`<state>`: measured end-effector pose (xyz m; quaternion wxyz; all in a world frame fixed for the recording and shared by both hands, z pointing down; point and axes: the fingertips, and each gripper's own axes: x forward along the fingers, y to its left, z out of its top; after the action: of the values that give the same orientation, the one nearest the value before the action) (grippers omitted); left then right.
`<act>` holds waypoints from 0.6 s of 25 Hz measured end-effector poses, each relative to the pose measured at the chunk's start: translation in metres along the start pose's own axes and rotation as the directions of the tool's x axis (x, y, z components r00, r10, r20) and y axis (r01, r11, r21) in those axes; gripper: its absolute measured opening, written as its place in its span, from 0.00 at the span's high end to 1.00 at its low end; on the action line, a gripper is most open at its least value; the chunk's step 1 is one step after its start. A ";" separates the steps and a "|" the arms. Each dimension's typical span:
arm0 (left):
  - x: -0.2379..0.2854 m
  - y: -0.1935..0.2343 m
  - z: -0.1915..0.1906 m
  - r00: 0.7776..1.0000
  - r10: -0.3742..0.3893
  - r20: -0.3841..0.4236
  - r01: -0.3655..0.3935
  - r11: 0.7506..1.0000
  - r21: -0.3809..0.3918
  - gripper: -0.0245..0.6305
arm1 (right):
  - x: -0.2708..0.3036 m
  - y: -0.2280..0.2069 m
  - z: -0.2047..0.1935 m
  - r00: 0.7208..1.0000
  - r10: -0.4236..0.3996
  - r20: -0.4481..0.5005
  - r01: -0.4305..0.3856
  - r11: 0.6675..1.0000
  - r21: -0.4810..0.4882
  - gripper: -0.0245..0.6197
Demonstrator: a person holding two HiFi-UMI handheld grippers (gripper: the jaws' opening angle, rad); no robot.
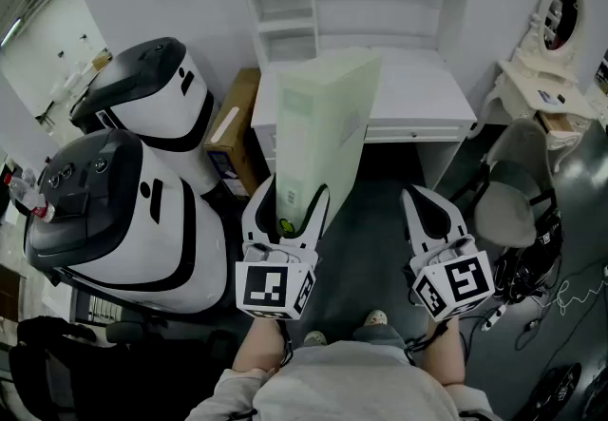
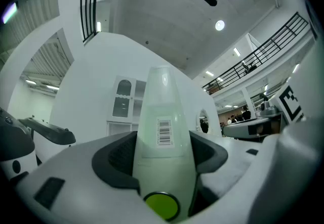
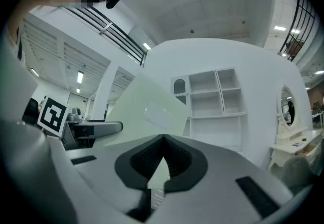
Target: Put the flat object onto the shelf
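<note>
Ahead: desk top (image 1: 418, 96) bare, shelf cubbies (image 1: 285, 6) open; 2 white machines (image 1: 133, 220) crowd left; chair (image 1: 508, 210) right.

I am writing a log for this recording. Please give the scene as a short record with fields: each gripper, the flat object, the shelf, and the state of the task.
left gripper: shut on the flat object
flat object: pale green, held on edge, carries a barcode label
right gripper: shut, nothing between its jaws
shelf: white, open compartments, above the white desk, ahead of the person
beside the desk: cardboard box, at its left in the head view
task state: flat object not yet on the shelf
</note>
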<state>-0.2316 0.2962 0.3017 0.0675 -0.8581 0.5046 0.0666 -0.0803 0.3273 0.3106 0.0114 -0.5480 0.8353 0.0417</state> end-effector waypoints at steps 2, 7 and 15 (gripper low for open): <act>-0.003 0.003 0.001 1.000 -0.006 0.001 0.006 1.000 0.002 0.51 | -0.001 0.003 -0.002 1.000 -0.002 0.000 0.002 1.000 0.002 0.95; -0.003 0.004 0.002 1.000 -0.002 0.004 0.002 1.000 0.005 0.51 | 0.000 0.005 -0.002 1.000 0.004 -0.002 -0.004 1.000 -0.002 0.95; 0.012 -0.009 0.000 1.000 0.009 0.007 -0.009 1.000 0.001 0.51 | 0.002 -0.017 -0.004 1.000 0.018 -0.005 -0.018 1.000 -0.008 0.95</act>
<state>-0.2182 0.2898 0.3000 0.0692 -0.8555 0.5084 0.0696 -0.0655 0.3187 0.3133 0.0070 -0.5407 0.8400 0.0437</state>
